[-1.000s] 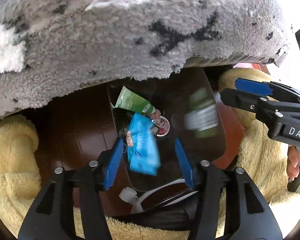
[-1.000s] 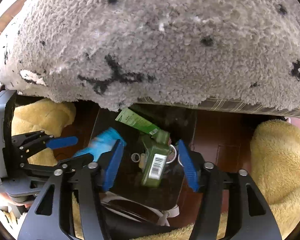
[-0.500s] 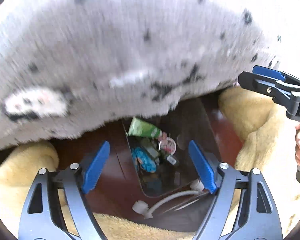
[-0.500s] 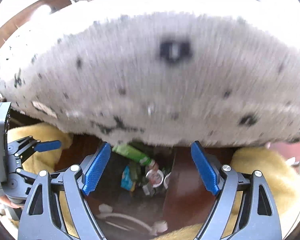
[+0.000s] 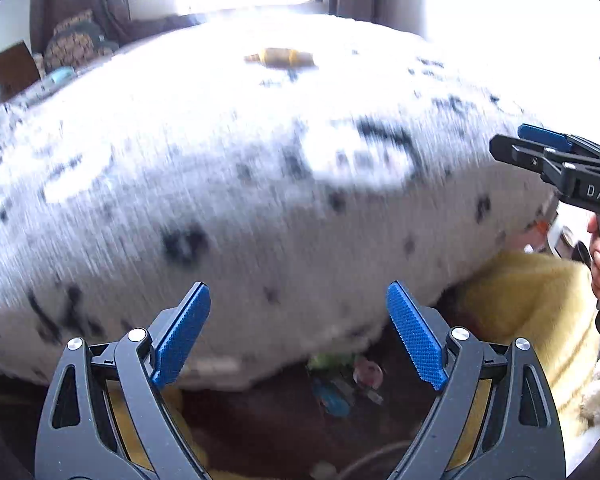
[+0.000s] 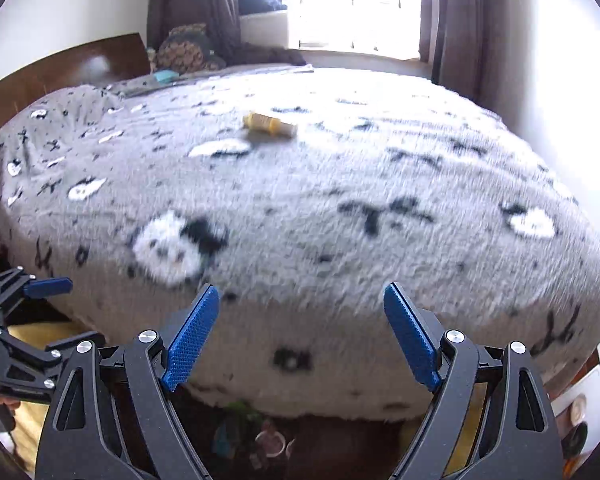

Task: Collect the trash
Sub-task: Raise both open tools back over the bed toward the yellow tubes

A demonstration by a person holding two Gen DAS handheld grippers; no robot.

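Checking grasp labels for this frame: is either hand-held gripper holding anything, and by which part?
Nothing is held. The left hand-held gripper and right hand-held gripper both stand open over the bed edge, jaws just opened, nothing between them.

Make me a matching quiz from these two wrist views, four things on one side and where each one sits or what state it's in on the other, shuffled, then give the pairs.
Things
1. small yellow bottle
2. grey fuzzy blanket with black and white panda print
3. dark bin holding wrappers
4. left gripper

Places or states
A. on the floor below the bed's near edge
B. jaws wide apart, nothing between them
C. lying on its side on top of the bed
D. spread over the whole bed

Pairs: 1-C, 2-D, 3-A, 4-B
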